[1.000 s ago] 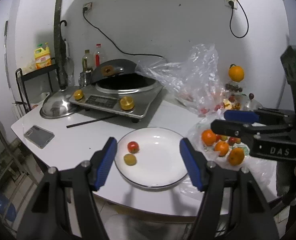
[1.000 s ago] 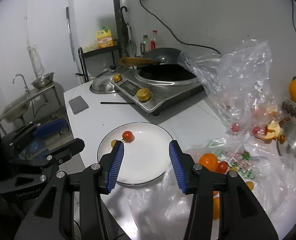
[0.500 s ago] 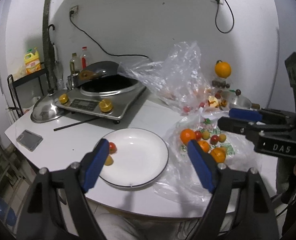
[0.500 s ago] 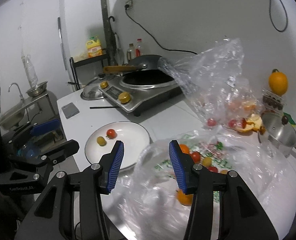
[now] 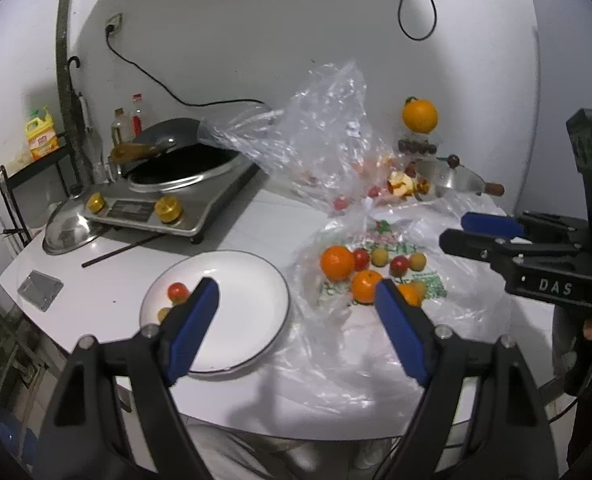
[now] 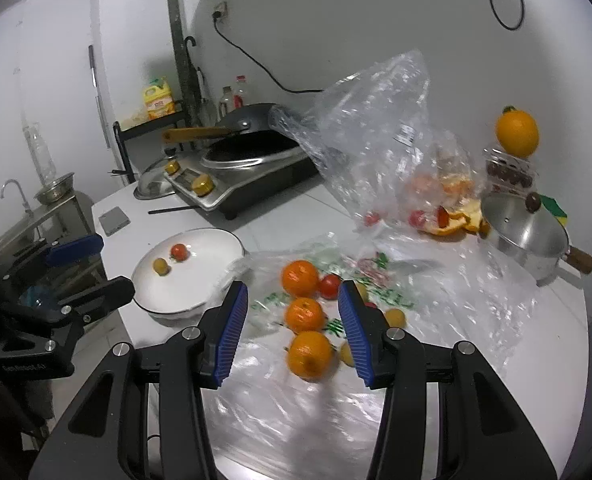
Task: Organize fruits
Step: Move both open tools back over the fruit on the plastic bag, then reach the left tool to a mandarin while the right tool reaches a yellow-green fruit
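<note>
- Both views have slid right since a second ago: the white plate (image 5: 252, 300) was centred between my left tongs (image 5: 296, 306), now it sits under the left pad and the fruit pile is between the pads.
- Left tongs have just been opening; they stand wide with nothing between the pads, hovering above the desk (image 5: 256, 224).
- Right tongs (image 6: 292, 312) are unchanged in gap, part open, gripping nothing; earlier they framed the plate, now they frame the oranges (image 6: 301, 278) on the flat clear plastic bag (image 6: 436, 292).
- Fruit now: three oranges in a loose line, a cherry tomato (image 6: 330, 286) touching the top orange, small yellow fruits (image 6: 395, 317) beside the right pad, all lying on the bag on the desk.
- Plate holds one red tomato (image 6: 179, 251) and one yellow fruit (image 6: 161, 266), close together near its far left rim.
- Second crumpled bag (image 6: 380, 128) stands behind, with peel and red bits inside.
- Right view is motion-blurred low down.
</note>
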The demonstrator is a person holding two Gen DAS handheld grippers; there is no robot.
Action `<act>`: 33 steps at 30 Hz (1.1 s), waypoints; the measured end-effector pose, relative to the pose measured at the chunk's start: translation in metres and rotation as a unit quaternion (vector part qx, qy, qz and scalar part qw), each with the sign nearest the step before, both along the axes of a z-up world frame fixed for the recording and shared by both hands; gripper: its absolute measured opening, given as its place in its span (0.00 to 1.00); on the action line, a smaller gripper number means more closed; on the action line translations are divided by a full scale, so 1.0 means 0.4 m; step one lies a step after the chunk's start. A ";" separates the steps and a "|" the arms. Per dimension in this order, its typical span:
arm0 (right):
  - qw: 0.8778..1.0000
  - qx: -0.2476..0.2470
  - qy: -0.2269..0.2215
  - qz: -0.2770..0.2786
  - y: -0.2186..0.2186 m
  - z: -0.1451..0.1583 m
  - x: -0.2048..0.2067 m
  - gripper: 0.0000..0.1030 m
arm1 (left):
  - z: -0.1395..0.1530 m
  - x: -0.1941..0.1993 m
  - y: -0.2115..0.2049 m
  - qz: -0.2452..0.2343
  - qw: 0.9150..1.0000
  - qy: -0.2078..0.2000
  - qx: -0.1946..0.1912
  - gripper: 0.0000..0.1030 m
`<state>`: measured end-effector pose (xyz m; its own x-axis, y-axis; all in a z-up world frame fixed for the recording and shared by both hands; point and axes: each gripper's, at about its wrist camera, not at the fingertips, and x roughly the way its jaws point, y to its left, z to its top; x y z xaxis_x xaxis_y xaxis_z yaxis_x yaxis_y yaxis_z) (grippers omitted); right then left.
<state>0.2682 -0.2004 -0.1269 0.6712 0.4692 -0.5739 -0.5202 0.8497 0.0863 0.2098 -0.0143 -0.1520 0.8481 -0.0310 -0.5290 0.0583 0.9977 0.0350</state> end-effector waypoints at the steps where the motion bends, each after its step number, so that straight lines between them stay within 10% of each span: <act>1: 1.000 0.000 0.002 -0.003 -0.011 -0.005 0.003 0.48 | -0.002 0.003 -0.007 -0.002 1.000 0.001 0.002 0.79; 33: 0.999 0.026 0.040 -0.022 -0.180 -0.107 0.077 0.48 | -0.119 0.132 -0.243 -0.073 0.994 0.064 0.054 0.78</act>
<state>0.2992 -0.2723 -0.1695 0.6447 0.4701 -0.6029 -0.4714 0.8653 0.1706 0.2626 -0.1114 -0.1996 0.7639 -0.0860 -0.6396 0.2125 0.9693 0.1234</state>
